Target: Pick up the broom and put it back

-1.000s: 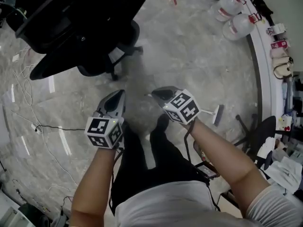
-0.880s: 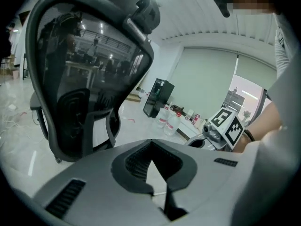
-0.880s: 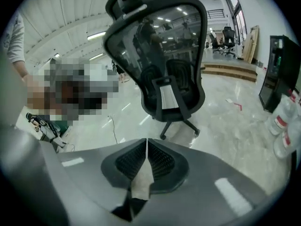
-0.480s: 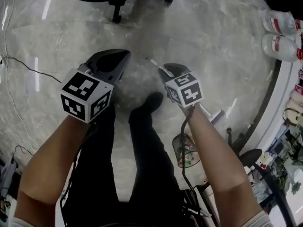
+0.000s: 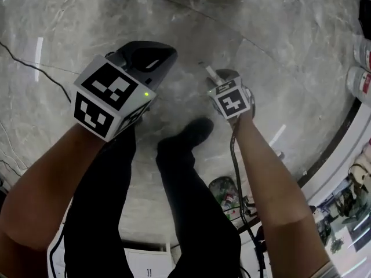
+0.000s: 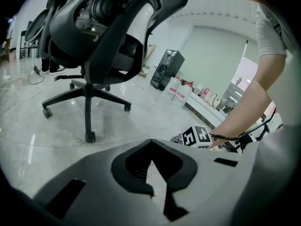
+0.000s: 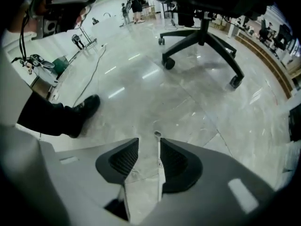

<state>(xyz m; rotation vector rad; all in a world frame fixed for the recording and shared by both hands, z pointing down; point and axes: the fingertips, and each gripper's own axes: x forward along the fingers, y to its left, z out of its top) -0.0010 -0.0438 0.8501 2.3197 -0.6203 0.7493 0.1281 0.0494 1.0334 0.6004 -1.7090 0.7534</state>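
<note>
The broom lies on the grey marble floor; only its thin pale handle (image 5: 210,73) shows, its tip poking out past my right gripper (image 5: 223,77). In the right gripper view the handle (image 7: 159,166) runs up between the jaws, close beside the right pad, and ends just beyond the fingertips. My right gripper (image 7: 146,147) points steeply down; its jaws are opening and neither pad presses on the handle. To the left, my left gripper (image 5: 152,55) hovers shut and holds nothing; in its own view the left gripper (image 6: 150,142) shows its tips together. The broom's head is hidden.
A black office chair (image 6: 94,41) stands ahead of the left gripper, and its wheeled base (image 7: 202,36) shows beyond the right one. The person's black shoe (image 5: 197,133) is planted between the grippers. A small bin (image 5: 223,193), water bottles (image 5: 362,51) and a floor cable (image 5: 35,62) lie around.
Both grippers have dropped toward the floor and the chair has slid out of the head view's top. The right gripper tipped downward over the handle.
</note>
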